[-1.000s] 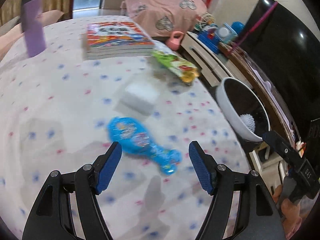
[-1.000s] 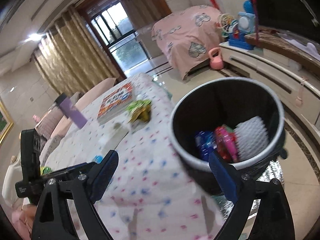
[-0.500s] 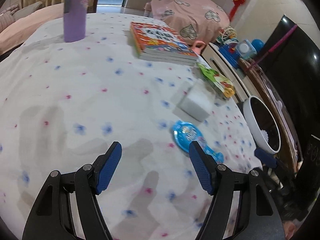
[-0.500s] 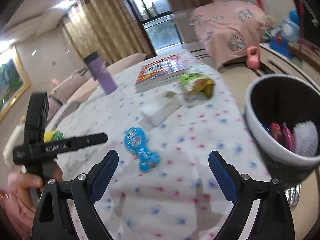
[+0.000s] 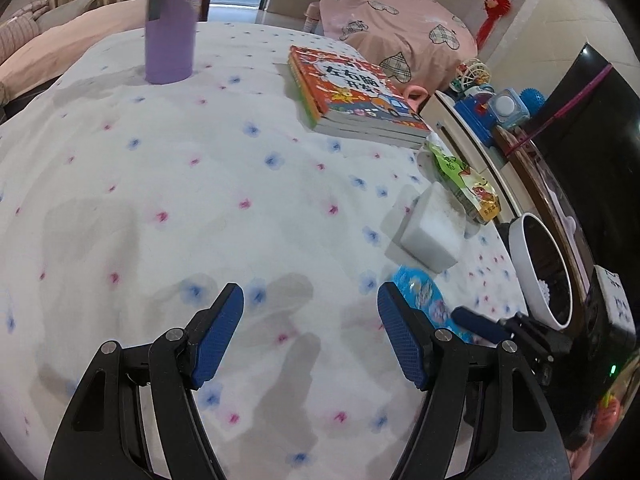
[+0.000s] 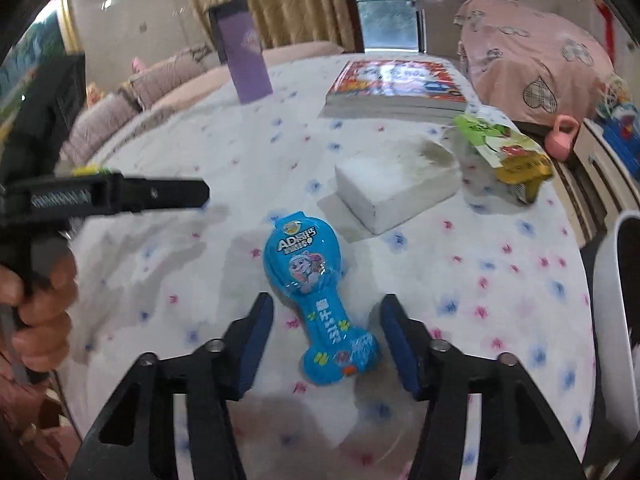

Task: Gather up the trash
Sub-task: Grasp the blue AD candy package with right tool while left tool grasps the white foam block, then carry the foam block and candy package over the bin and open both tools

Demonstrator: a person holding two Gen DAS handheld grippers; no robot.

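Blue wrapper (image 6: pixel 316 300), flat, handle toward cam

The blue bone-shaped plastic snack packet (image 6: pixel 312 292) carries the white letters "AD" at its wide end, while the Chinese characters beside them, down its neck and on the orange picture book (image 5: pixel 352 92) are too blurred to read.

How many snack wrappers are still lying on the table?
2. The blue wrapper lies between the right gripper fingers, which are closing. The green and yellow wrapper lies near the table's right edge, past the white block.
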